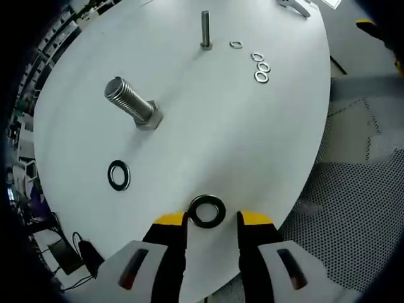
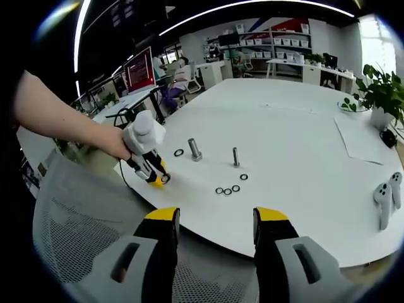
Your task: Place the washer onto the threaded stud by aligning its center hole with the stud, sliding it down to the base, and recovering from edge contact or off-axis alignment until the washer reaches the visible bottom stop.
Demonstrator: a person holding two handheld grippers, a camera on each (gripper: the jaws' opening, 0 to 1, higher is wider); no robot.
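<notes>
A large threaded stud (image 1: 132, 104) stands on its hex head on the white table (image 1: 240, 139). A black washer (image 1: 207, 211) lies flat near the table's front edge, just between the yellow fingertips of my left gripper (image 1: 213, 221), whose jaws stand open around it. A second black washer (image 1: 118, 175) lies left of it. In the right gripper view a hand holds the left gripper (image 2: 158, 177) at the table edge, near the large stud (image 2: 194, 149). My right gripper (image 2: 216, 218) hovers open and empty off the table.
A thin stud (image 1: 206, 28) stands farther back with several small silver washers (image 1: 261, 69) beside it. Two white controllers (image 2: 385, 197), a paper sheet (image 2: 363, 139) and a potted plant (image 2: 379, 95) sit at the right. A mesh chair back (image 2: 69, 240) is below.
</notes>
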